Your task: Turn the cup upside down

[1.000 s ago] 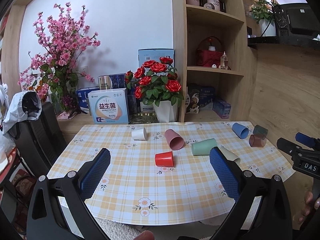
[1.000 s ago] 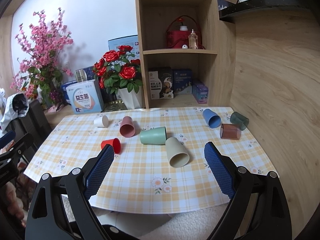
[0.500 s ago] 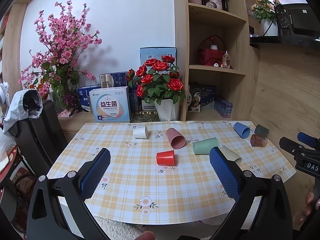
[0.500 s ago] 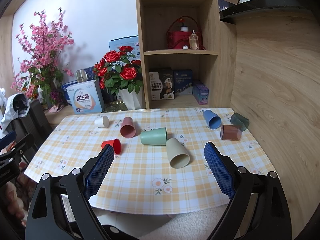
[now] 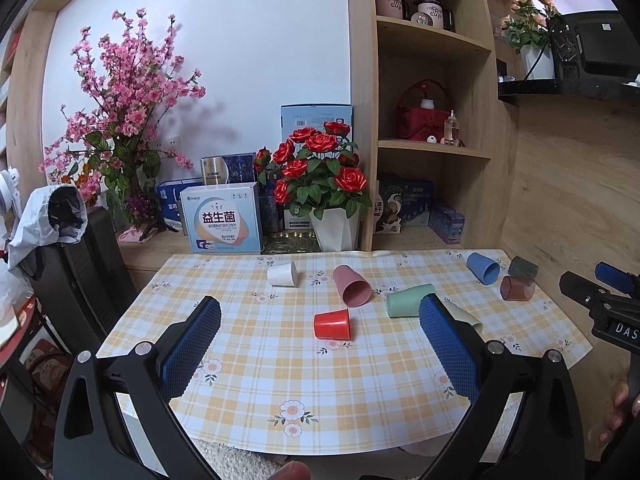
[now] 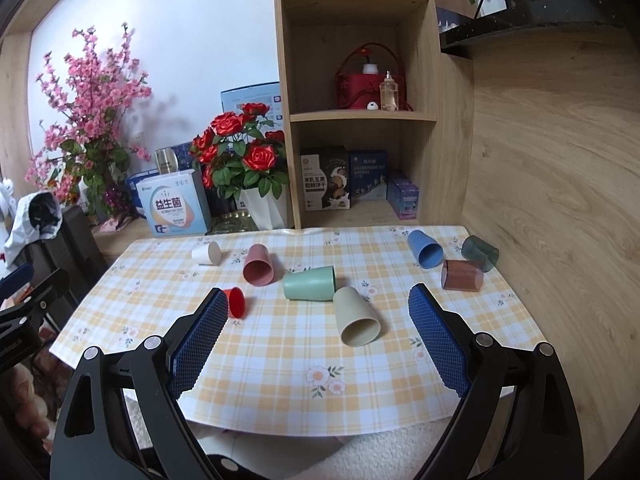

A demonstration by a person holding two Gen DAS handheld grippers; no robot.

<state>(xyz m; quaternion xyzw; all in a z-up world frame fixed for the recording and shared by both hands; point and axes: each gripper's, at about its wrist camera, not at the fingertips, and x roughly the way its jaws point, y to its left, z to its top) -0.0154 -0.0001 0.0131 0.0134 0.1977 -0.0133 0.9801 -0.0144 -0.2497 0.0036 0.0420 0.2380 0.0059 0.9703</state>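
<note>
Left gripper (image 5: 320, 322) spread wide, nothing between the blue pads, hovering over the near edge of the table (image 5: 360, 396). Right gripper (image 6: 316, 316) likewise spread wide and holding nothing, also above the near edge. Neither touches a cup.

Left wrist view: red cup (image 5: 332, 324) sits dead centre between the fingers, on its side, mouth toward 3 o'clock. Pink cup (image 5: 351, 285) just beyond it at 1 o'clock, on its side, mouth facing the camera. White cup (image 5: 282, 274) at 11 o'clock from the red one, on its side. Mint-green cup (image 5: 408, 299) at 3 o'clock of the red cup, lying down, partly behind the right finger pad. Beige cup (image 5: 462, 314) pokes out just past that pad. Far at 2 o'clock: blue cup (image 5: 483, 267), dark green cup (image 5: 523, 267), brown cup (image 5: 517, 288), all on their sides, the brown one just beside the dark green.

Right wrist view: beige cup between the fingers, on its side, mouth toward the camera, its base touching or nearly touching the mint-green cup at 11 o'clock. Red cup half hidden behind the left finger pad.

All eight cups lie tipped; none stands inverted.

Beyond the table: vase of red roses (image 5: 320, 184), pink blossom branch (image 5: 120, 112), white-and-blue box (image 5: 222, 224), wooden shelf unit (image 5: 432, 120). The other gripper's body shows at the 3 o'clock edge of the left view.
</note>
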